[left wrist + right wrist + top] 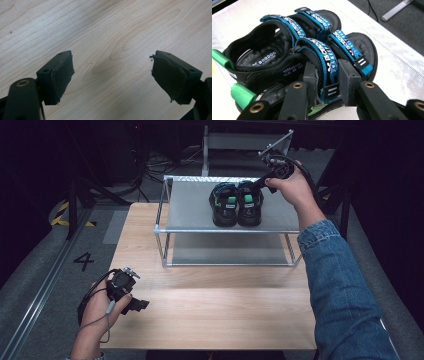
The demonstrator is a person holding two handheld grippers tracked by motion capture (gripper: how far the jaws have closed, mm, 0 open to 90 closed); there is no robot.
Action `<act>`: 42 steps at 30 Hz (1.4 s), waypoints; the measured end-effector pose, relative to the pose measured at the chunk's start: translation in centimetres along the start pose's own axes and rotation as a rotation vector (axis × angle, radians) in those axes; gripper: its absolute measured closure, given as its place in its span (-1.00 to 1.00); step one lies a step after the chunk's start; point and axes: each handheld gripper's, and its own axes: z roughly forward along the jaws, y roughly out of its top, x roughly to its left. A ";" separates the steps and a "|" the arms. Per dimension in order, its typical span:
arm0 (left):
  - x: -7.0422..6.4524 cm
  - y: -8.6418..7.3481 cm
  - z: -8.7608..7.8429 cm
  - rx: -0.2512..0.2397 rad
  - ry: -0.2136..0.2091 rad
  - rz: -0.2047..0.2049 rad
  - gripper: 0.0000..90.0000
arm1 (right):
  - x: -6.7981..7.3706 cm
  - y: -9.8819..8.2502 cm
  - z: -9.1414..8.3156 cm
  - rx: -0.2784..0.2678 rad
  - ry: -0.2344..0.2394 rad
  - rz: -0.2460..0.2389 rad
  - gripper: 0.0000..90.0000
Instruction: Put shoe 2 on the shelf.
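sandal strap (327, 65) sits between right gripper (327, 82) jaws on shelf (192, 207).

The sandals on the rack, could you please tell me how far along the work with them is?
Done: both sandals stand side by side on the top shelf of the metal rack. In hand: the right gripper has its jaws around a blue strap of one sandal; whether the pads already press it is unclear. The left gripper is open over the bare wooden table. Left: probably lifting the sandal or letting go.
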 end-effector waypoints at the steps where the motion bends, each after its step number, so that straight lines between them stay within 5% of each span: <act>1: 0.0 0.0 0.0 0.001 0.003 0.004 -0.60 | 0.0 0.0 0.0 -0.003 0.001 0.001 0.57; 12: -0.1 0.5 0.1 -0.001 -0.010 0.008 -0.60 | -0.4 -0.9 0.4 0.013 -0.018 0.015 0.52; 16: -0.1 1.0 0.1 -0.010 -0.010 0.014 -0.60 | -0.4 -1.1 0.1 0.014 -0.009 0.036 0.33; 26: 0.0 2.1 0.4 -0.008 -0.016 0.014 -0.60 | 0.2 -1.9 -2.5 -0.005 -0.074 0.021 0.14; 42: 0.1 3.2 0.3 -0.031 -0.022 0.013 -0.59 | 2.8 -5.2 -6.6 -0.027 -0.068 0.012 0.11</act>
